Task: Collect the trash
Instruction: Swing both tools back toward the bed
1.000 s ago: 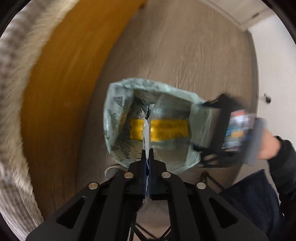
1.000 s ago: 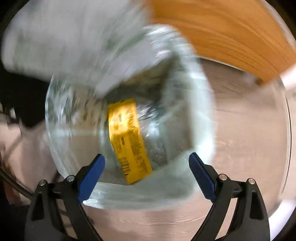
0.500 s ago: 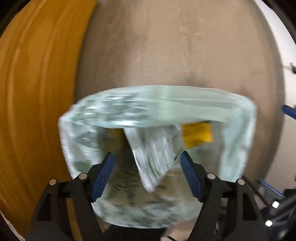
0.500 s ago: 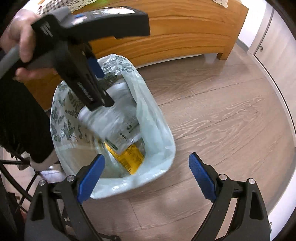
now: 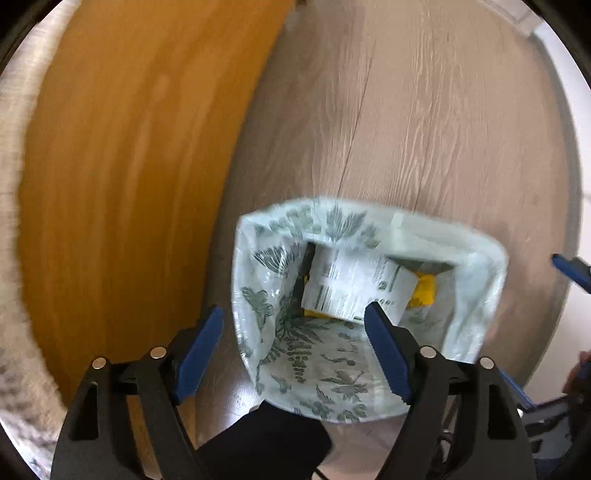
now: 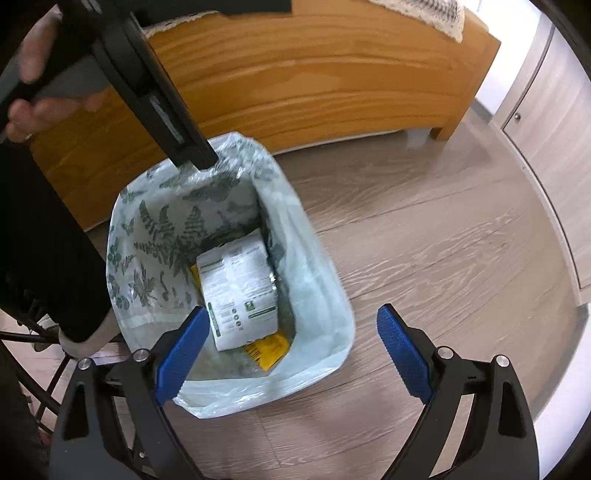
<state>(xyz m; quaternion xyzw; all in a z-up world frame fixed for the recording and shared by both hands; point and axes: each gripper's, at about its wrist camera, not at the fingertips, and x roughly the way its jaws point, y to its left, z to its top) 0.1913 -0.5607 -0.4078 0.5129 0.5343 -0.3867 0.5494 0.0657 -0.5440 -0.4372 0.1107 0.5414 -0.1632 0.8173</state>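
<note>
1. On the grey wood floor (image 6: 424, 236), right beside the side of an orange wooden bed (image 6: 295, 81), a bin lined with a pale plastic bag (image 6: 317, 280) is seen. Green leaves and ferns are printed on the bag.
2. The bag's mouth is held wide open, so the inside can be looked into from above.
3. Down inside the bag, a white packet (image 6: 240, 291) with small print and green marks is found. It is lying on top.
4. Under the white packet, a yellow wrapper (image 6: 267, 349) is partly hidden. Only its edges are shown, one at the low end and a bit at the side.
5. The same bag (image 5: 332, 365) is seen from the other camera, with the white packet (image 5: 354, 286) in the middle and the yellow wrapper (image 5: 424, 293) poking out beside it.
6. The left claw (image 5: 293, 349) is pointed straight down over the bag. Its blue jaws have just been opening, and they are spread wide now. Nothing is held between them.
7. From the right camera, the left claw's black body (image 6: 159, 99) is seen above the back edge of the bag, gripped by a hand (image 6: 40, 99).
8. The right claw (image 6: 291, 352) is held over the near edge of the bag. Its blue jaws are wide apart too, and nothing is pinched in them.
9. A white lacy cloth (image 6: 424, 14) is draped over the top of the bed.
</note>
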